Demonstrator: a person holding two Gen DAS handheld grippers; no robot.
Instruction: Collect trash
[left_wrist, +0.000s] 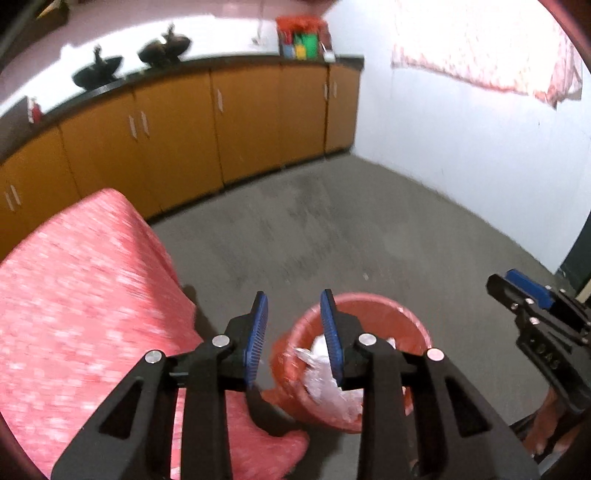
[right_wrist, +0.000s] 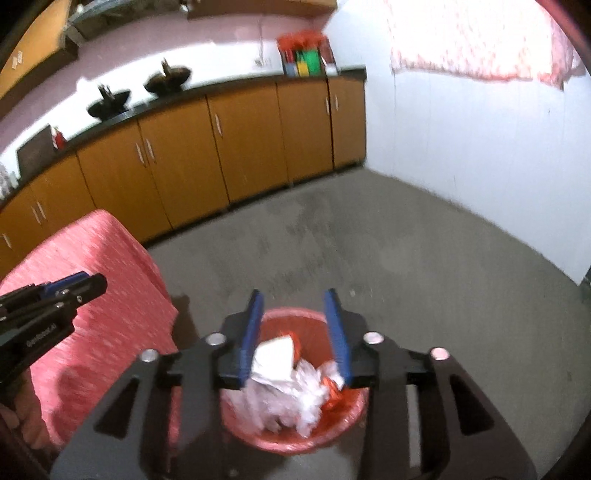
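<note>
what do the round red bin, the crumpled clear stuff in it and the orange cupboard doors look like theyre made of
Round red bin: likely moulded plastic, with a thin red liner crinkling at its rim. Crumpled clear stuff: thin plastic film, translucent and creased, with a white paper-like piece on top. Orange cupboard doors: smooth laminate or painted board, flat even colour, with slim metal handles.

Floor (right_wrist: 332, 240): bare grey concrete across the middle of both views.
Cabinets (left_wrist: 177, 136): orange-brown doors with a dark countertop, upper left.
Walls: pink above the counter, white wall (left_wrist: 461, 147) at right.
Curtain (left_wrist: 487, 44): pink patterned, brightly backlit, upper right.
Tablecloth (left_wrist: 74, 288): pink, lower left.
</note>
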